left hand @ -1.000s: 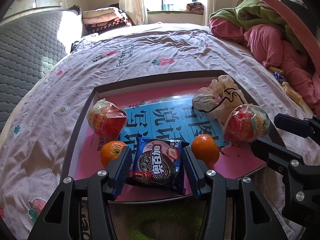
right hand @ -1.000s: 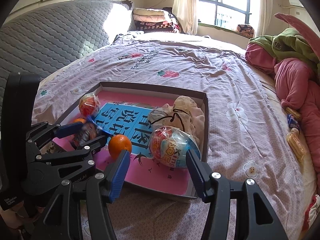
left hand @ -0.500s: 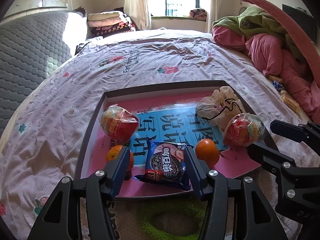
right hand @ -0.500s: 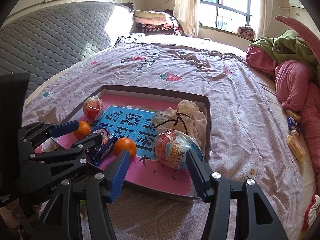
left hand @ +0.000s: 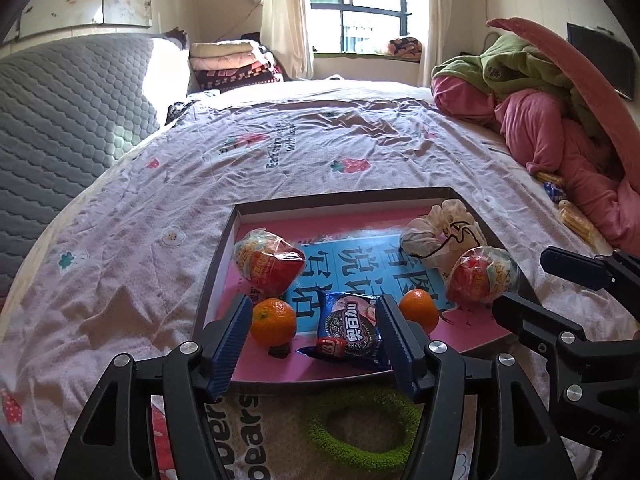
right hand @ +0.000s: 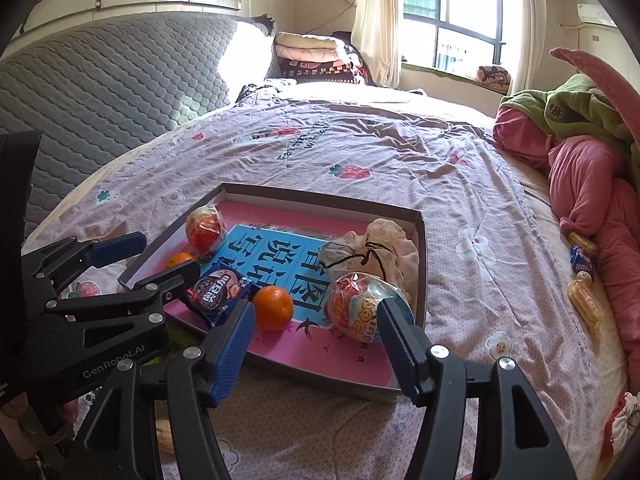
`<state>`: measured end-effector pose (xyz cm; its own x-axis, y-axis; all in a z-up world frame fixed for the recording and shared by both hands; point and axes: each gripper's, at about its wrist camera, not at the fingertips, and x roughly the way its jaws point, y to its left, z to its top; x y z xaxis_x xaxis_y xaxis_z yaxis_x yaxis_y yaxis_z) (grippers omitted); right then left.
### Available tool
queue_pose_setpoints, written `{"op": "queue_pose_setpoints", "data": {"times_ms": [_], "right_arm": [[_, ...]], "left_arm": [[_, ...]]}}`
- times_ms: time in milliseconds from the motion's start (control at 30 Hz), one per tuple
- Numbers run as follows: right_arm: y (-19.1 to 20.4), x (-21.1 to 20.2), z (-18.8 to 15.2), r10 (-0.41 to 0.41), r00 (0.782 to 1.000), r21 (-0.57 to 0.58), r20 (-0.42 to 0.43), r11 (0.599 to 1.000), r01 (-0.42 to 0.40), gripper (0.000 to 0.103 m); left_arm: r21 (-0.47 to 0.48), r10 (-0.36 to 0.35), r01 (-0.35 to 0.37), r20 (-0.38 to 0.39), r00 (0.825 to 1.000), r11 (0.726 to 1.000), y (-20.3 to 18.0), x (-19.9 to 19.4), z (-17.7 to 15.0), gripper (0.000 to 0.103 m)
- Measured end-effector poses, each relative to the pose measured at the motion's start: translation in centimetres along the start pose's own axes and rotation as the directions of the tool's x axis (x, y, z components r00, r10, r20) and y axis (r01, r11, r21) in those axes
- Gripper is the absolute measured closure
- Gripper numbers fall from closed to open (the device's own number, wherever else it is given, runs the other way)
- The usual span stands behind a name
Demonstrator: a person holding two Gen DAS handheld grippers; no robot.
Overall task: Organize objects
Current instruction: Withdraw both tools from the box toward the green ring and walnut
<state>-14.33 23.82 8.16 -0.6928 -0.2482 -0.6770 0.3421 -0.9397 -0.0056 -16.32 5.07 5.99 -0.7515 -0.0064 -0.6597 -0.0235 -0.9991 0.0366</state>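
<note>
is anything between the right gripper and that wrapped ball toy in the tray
Nothing visible. The right gripper is open, and the ball toy sits just ahead between its fingers, at the tray's near right corner. The orange lies off to the left, the cloth pouch behind the toy.

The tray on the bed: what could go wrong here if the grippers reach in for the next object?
1. The tray lies on soft bedding, so pressing down may tilt it.
2. The oranges sit loose beside the cookie pack; the open left gripper could nudge them rolling.
3. The right gripper, open, may slip on the round wrapped ball.
</note>
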Motion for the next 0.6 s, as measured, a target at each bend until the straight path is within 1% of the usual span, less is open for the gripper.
{"op": "queue_pose_setpoints", "data": {"times_ms": [400,600], "right_arm": [[1.4,-1.9,0.6,0.006,0.999,-0.024,0.048,1.0,-0.005,0.039],[2.3,-2.3,0.4,0.01,0.999,-0.046,0.047,0.999,-0.007,0.039]], "left_arm": [[0.015,0.037,-0.038,0.033,0.999,0.999,0.7,-2.2,-0.5,0.037],[0.011,0.047,-0.048,0.045,0.998,0.999,1.0,-3.1,-0.8,0.037]]}}
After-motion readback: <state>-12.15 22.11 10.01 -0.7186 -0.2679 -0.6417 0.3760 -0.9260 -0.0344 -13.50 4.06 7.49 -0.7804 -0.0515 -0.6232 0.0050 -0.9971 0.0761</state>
